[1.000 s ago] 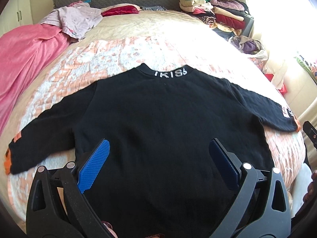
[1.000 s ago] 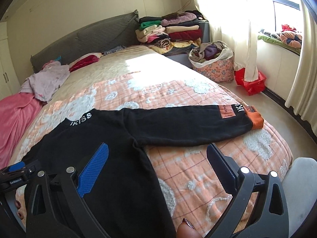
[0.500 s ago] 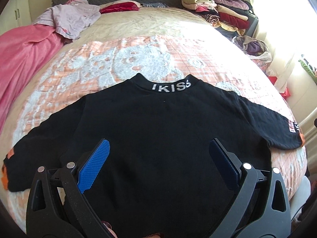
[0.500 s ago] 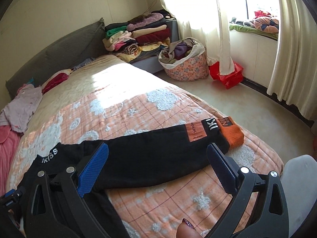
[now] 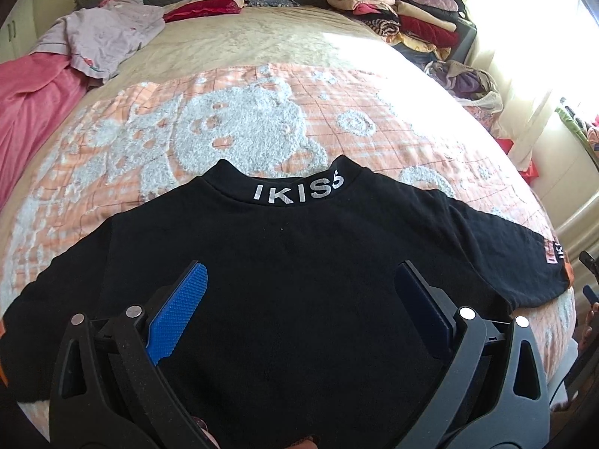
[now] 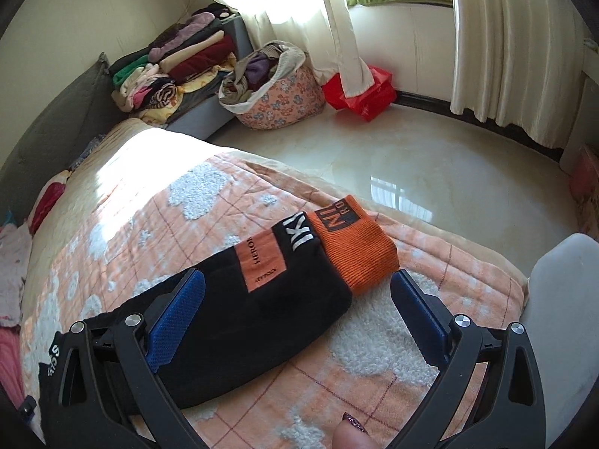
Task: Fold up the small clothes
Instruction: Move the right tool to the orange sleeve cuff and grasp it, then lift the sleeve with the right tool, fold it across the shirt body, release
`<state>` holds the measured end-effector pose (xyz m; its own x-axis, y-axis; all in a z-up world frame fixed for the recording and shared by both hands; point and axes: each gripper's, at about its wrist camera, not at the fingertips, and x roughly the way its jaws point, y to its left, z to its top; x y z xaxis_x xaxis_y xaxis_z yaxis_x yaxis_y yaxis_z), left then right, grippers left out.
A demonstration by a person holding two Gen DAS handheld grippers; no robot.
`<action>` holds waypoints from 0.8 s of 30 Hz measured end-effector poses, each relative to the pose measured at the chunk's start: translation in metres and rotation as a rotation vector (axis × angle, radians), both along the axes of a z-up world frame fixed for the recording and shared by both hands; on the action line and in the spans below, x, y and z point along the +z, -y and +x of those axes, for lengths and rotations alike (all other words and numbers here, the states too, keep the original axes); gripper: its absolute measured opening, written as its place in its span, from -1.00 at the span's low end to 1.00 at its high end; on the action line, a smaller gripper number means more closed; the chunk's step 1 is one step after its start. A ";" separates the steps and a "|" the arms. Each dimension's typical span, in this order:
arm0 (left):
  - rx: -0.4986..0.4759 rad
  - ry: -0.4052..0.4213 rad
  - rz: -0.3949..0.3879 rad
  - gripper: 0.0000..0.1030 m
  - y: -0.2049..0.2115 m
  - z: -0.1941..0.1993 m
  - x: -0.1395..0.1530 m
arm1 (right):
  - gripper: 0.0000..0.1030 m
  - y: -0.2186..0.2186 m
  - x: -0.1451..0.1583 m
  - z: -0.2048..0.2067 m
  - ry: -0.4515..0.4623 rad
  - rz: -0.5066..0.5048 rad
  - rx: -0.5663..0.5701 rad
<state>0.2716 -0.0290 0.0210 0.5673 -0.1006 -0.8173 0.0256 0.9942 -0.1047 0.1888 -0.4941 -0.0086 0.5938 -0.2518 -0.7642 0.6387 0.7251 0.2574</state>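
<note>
A black sweater (image 5: 292, 284) lies spread flat on the bed (image 5: 262, 123), collar away from the person and both sleeves stretched out; the right gripper (image 6: 295, 295) hangs wide open and empty above the right sleeve (image 6: 262, 299), close to its orange cuff (image 6: 355, 250), while the left gripper (image 5: 299, 292), equally open and empty, hovers over the chest. The step in hand looks like the first sleeve fold. To do it well, the right gripper should pinch the cuff through both layers and carry it straight across onto the chest, keeping the sleeve flat.
</note>
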 end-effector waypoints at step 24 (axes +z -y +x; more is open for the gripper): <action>0.012 -0.049 0.024 0.83 -0.020 0.016 -0.041 | -0.39 0.016 -0.046 0.030 -0.027 -0.010 0.039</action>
<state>0.2876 -0.0086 -0.0195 0.5277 -0.0737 -0.8462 0.0088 0.9966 -0.0813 0.2184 -0.5104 -0.0550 0.5829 -0.2368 -0.7772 0.6163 0.7522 0.2330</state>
